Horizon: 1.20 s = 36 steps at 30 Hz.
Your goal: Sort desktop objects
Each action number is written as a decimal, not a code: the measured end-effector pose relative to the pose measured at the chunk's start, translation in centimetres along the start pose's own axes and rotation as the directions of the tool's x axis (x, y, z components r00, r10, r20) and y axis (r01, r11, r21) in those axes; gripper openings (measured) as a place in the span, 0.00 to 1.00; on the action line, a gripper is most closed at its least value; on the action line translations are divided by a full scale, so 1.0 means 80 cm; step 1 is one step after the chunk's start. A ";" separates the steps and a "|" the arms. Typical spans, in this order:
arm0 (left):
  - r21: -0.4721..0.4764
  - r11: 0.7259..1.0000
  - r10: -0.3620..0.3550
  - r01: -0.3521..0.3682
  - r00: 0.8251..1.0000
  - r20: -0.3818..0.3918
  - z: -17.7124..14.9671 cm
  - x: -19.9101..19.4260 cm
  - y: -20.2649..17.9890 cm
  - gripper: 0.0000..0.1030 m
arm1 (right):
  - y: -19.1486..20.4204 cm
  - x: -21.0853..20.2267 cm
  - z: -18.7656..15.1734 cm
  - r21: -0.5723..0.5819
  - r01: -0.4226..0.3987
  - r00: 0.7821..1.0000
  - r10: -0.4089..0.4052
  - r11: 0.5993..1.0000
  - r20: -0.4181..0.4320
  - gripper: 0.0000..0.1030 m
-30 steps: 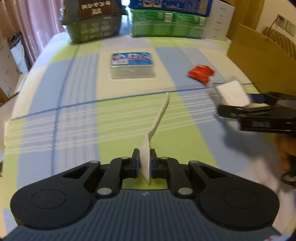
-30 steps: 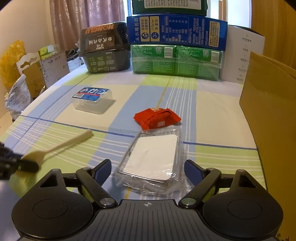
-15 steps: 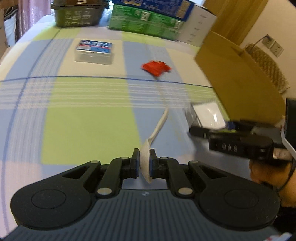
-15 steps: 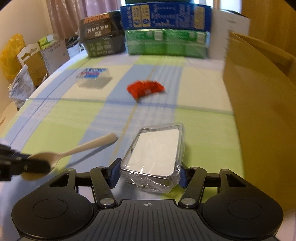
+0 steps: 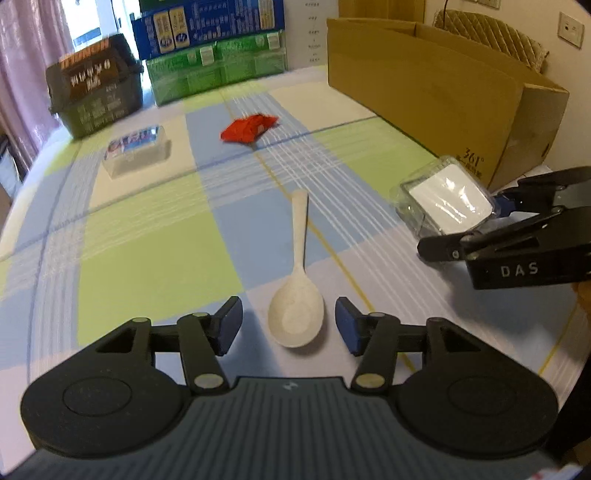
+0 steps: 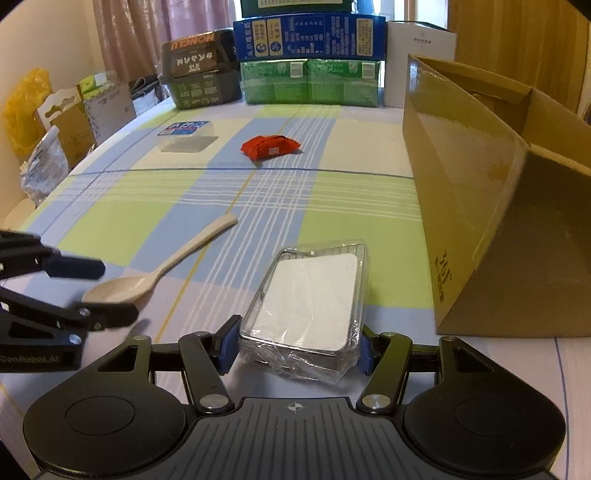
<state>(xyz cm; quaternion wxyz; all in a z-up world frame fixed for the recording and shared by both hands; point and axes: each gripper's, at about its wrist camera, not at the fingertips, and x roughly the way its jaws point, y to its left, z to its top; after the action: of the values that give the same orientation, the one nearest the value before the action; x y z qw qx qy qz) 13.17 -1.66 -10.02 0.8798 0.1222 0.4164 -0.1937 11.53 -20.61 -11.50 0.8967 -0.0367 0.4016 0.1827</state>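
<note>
Plastic-wrapped box (image 6: 308, 299) clamped, right gripper (image 6: 295, 350) level

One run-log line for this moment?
left claw open | spoon flat on table | right claw shut on wrapped box | beside carton

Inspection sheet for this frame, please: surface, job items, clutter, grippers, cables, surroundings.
Surface: checked tablecloth, flat.
Job's things: beige spoon lying loose on the cloth; wrapped card box held; red packet and clear lidded box further back; open cardboard box at right.
Clutter: stacked cartons at the far edge.
Grippers: left gripper open around the spoon bowl; right gripper shut on the card box.
Cables: nothing seen.
Surroundings: curtain, bags beside the table.
</note>
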 end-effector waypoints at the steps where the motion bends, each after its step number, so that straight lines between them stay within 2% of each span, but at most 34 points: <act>1: -0.016 1.000 -0.006 0.006 1.000 -0.003 0.000 0.002 0.002 0.47 | 0.000 0.000 0.000 -0.002 0.001 1.000 -0.001 1.000 0.003 0.55; 3: -0.023 1.000 -0.008 0.008 1.000 0.002 0.000 0.003 0.004 0.45 | 0.000 0.001 0.000 -0.005 0.005 1.000 -0.005 1.000 0.013 0.55; 7: -0.016 1.000 -0.010 0.010 1.000 0.000 0.000 0.004 0.005 0.31 | 0.000 0.001 -0.001 -0.002 0.008 1.000 -0.008 1.000 0.025 0.57; 9: -0.002 1.000 -0.015 0.015 1.000 0.003 0.000 0.004 0.003 0.28 | 0.000 0.000 -0.002 -0.004 0.016 0.999 -0.015 1.000 0.031 0.65; 11: 0.006 1.000 -0.015 0.015 1.000 0.004 0.000 0.004 0.001 0.27 | 0.001 0.000 -0.002 -0.012 0.023 0.999 -0.023 1.000 0.039 0.71; 17: -0.011 1.000 -0.029 0.029 1.000 0.008 0.002 0.005 -0.001 0.27 | 0.002 0.005 -0.004 0.005 0.038 0.998 -0.038 0.999 0.047 0.74; 23: -0.046 0.999 -0.026 0.026 1.000 0.007 0.002 0.007 -0.003 0.27 | 0.006 0.010 -0.005 0.003 0.070 0.996 -0.070 0.998 0.049 0.73; 27: -0.044 0.999 -0.025 0.026 1.000 0.009 0.003 0.008 -0.008 0.27 | 0.007 0.009 -0.004 0.001 0.086 0.995 -0.086 0.996 0.054 0.58; 36: -0.054 0.998 -0.017 0.018 1.000 0.016 0.004 0.010 -0.009 0.27 | 0.008 0.005 -0.003 -0.003 0.087 0.994 -0.087 0.996 0.071 0.55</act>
<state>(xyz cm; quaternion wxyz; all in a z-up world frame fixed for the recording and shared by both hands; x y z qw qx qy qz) 13.55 -2.66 -10.50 0.8844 0.0929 0.4157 -0.1909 11.39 -19.97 -11.93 0.9173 -0.0503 0.3671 0.1458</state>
